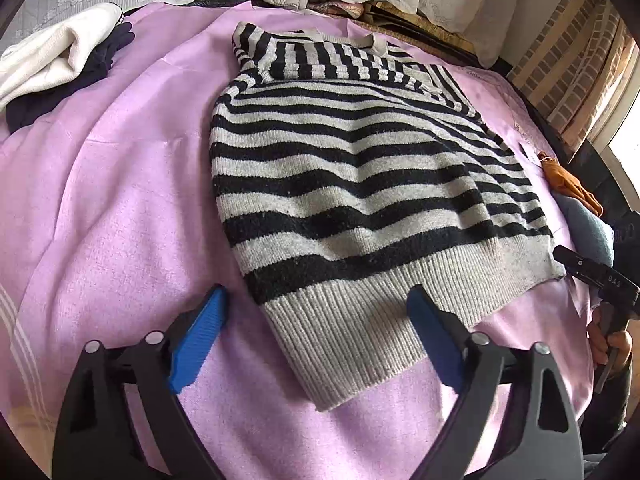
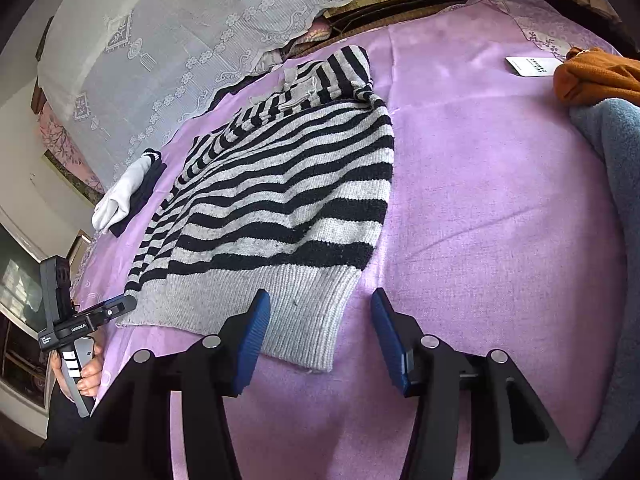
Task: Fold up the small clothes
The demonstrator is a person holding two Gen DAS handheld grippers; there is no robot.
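So the black-and-grey striped knit sweater [image 1: 352, 184] is lying flat on the pink-lilac fleece blanket [image 1: 104, 216], ribbed grey hem toward the cameras and the sleeves already folded in over the body. The left hand-held gripper [image 1: 316, 320] hangs just above the hem's left corner with its blue pads [image 1: 198, 336] spread wide, nothing between them. The right hand-held gripper [image 2: 320, 336] is released too, hovering over the hem's right corner; one blue pad sits over the ribbing, the other over bare blanket. From the right wrist view you can see the left unit's black handle in the person's hand [image 2: 86, 372] off the sweater's far corner. Over at the back-left edge there's a folded white cloth on top of a dark navy garment [image 1: 60, 60]. On the right side sit a rust-orange fabric bundle [image 2: 600, 76], a light blue fleece piece [image 2: 616, 140] and a small white card [image 2: 530, 66]. A white lace cover [image 2: 160, 52] hangs behind the blanket.
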